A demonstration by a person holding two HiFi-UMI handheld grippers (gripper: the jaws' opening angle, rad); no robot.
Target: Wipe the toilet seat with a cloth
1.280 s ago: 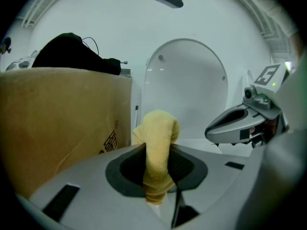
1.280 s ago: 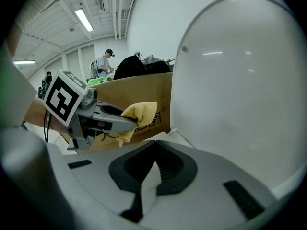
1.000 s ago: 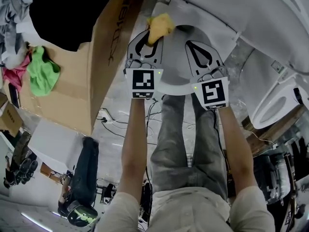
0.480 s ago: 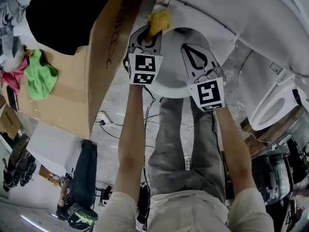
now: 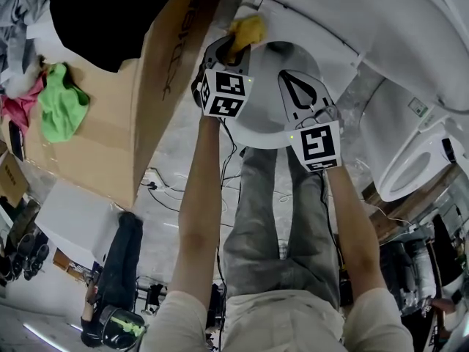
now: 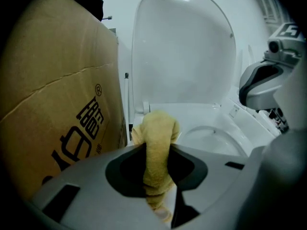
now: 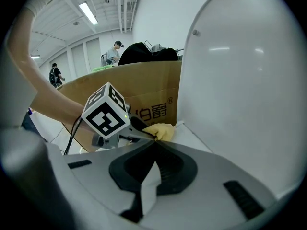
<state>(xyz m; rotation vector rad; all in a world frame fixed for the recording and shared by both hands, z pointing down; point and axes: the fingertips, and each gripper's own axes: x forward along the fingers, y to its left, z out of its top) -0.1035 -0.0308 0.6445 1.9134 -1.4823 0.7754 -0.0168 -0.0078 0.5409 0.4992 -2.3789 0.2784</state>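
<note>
A yellow cloth (image 5: 247, 31) is pinched in my left gripper (image 5: 236, 48), which presses it on the far left part of the white toilet seat (image 5: 258, 136). In the left gripper view the cloth (image 6: 157, 152) hangs between the shut jaws, over the seat's rear left corner (image 6: 192, 111). The raised lid (image 6: 184, 51) stands behind. My right gripper (image 5: 295, 75) hovers over the bowl opening, jaws shut with nothing between them. From the right gripper view, the left gripper (image 7: 144, 134) and cloth (image 7: 160, 130) show beside the lid (image 7: 244, 90).
A tall cardboard box (image 5: 150, 79) stands close on the left of the toilet. Green and pink clothes (image 5: 60, 108) lie on it. A second toilet (image 5: 418, 160) sits to the right. Cables (image 5: 157, 180) run across the floor. People stand far off (image 7: 114, 51).
The left gripper has pushed the cloth farther along the left side of the seat toward the hinge. The right gripper has barely moved.
</note>
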